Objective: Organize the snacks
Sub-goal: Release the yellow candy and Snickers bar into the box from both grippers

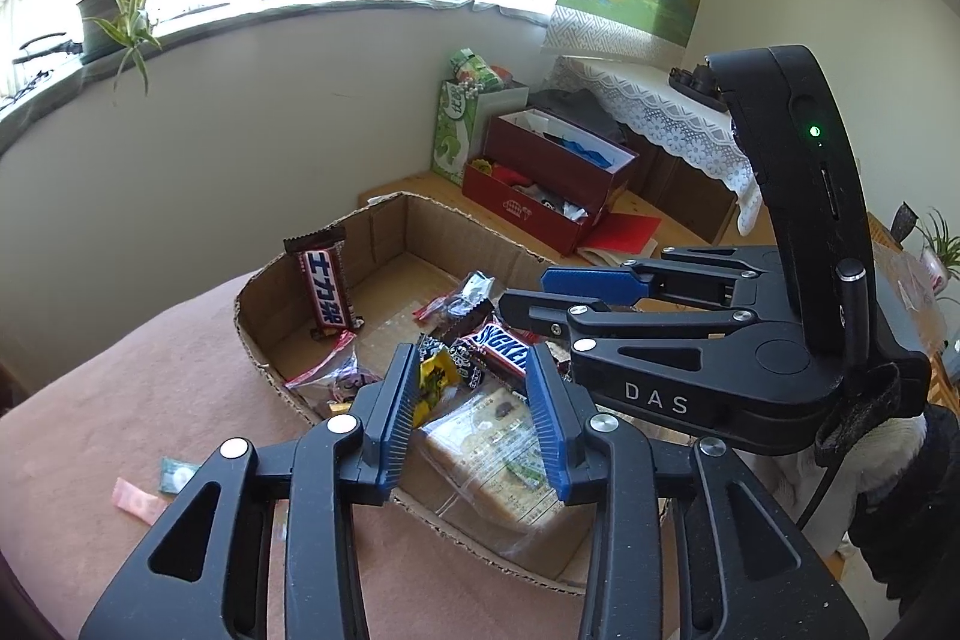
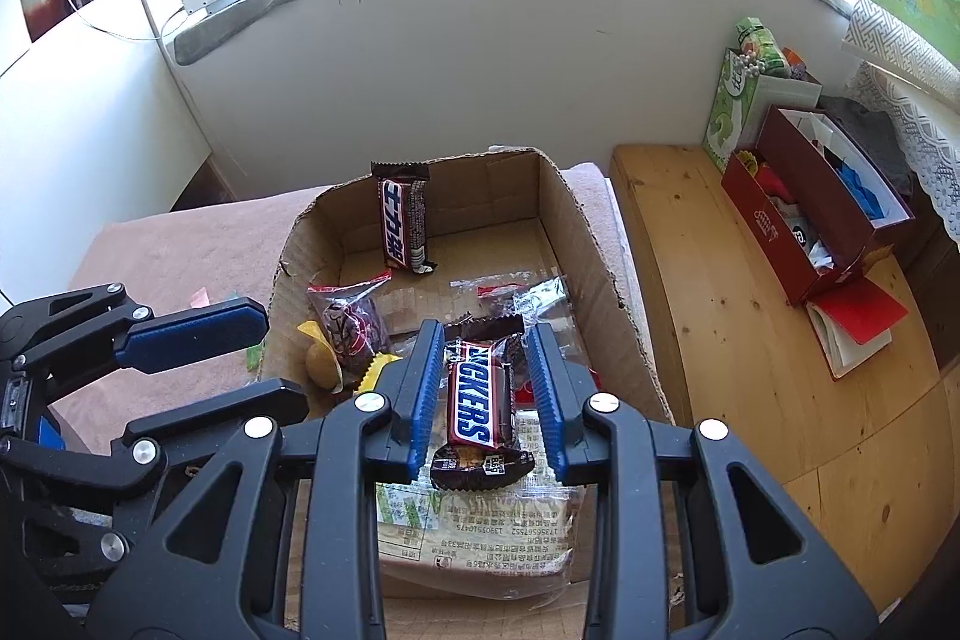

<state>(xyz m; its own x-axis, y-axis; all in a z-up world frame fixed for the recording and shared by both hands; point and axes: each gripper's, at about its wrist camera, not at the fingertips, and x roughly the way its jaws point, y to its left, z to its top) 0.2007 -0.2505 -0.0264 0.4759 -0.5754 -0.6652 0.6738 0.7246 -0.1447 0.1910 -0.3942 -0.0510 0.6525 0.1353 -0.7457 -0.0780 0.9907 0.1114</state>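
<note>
1. Blue-padded fingers of the right gripper (image 2: 486, 394) fill the bottom of the right wrist view; its jaws stand partly apart, straddling a Snickers bar (image 2: 477, 400) with a gap showing between each pad and the wrapper, so nothing is gripped.
2. That Snickers bar lies inside the cardboard box (image 2: 606, 244), towards its near edge, resting on a clear-wrapped flat packet with printed labels (image 2: 474, 526). Its long axis runs along the line of the gripper's fingers, from near to far, with the lettering reading along that axis.
3. Left gripper (image 1: 474, 412) hangs over the box's near wall with its jaws partly apart; no pad presses on anything. Between the fingers show a yellow-wrapped sweet (image 1: 435, 379) and the labelled packet (image 1: 498, 460), both lying in the box.
4. A second chocolate bar with white characters on a dark wrapper (image 2: 405, 226) stands nearly upright against the box's far-left wall, its long axis running up the wall.
5. Small clear and red sweet packets (image 2: 348, 316) lie scattered on the box floor between the two bars.
6. The box sits on a pink cloth-covered surface (image 1: 138, 358); a pink wrapper (image 1: 138, 499) and a green one (image 1: 177, 475) lie on the cloth outside the box, near its left wall.
</note>
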